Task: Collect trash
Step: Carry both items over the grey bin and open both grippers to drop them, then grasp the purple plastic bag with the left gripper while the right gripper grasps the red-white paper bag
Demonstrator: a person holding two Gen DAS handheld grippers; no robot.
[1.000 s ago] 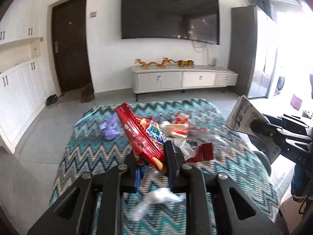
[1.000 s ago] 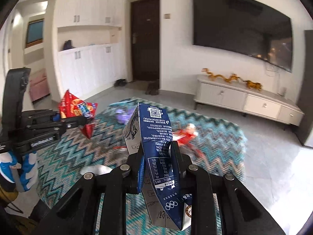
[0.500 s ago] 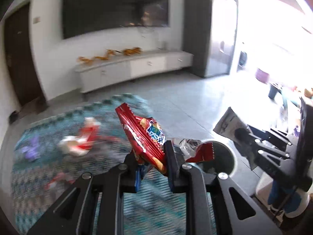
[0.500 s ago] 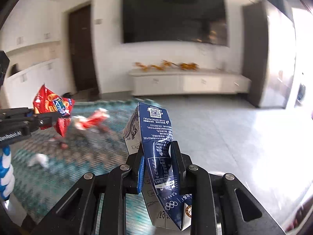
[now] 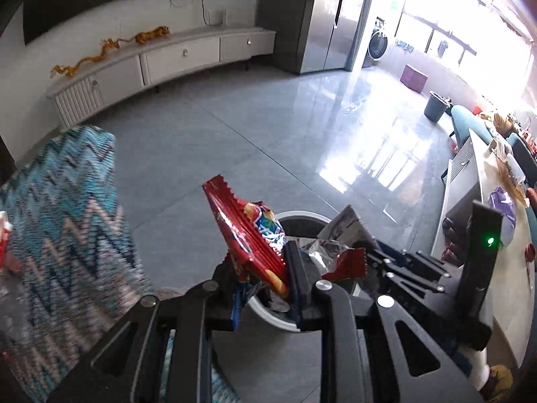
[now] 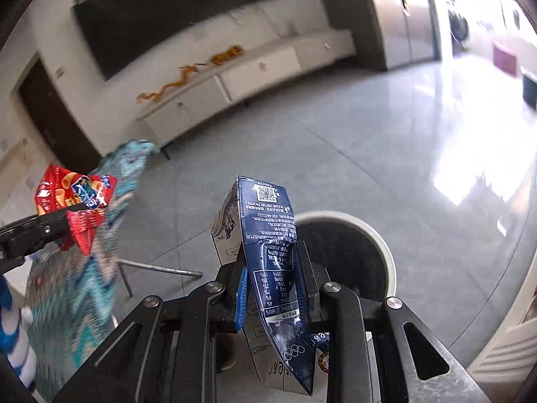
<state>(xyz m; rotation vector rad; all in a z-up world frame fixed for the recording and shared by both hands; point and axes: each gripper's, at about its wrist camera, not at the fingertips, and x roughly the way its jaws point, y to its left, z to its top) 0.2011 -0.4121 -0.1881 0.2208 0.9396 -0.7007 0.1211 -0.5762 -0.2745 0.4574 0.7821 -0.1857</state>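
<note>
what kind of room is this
Most likely a home living room: a large black wall-mounted television hangs above a long low white media cabinet, and a teal zigzag-patterned rug lies on the glossy grey tiled floor.

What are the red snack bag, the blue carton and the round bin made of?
Red snack bag: probably thin plastic film, glossy, crinkled, with a silvery foil lining at the torn part. Blue carton: likely coated paperboard, with sharp creases and a dented side. Round bin: looks like smooth white plastic, but I can't be sure.
</note>
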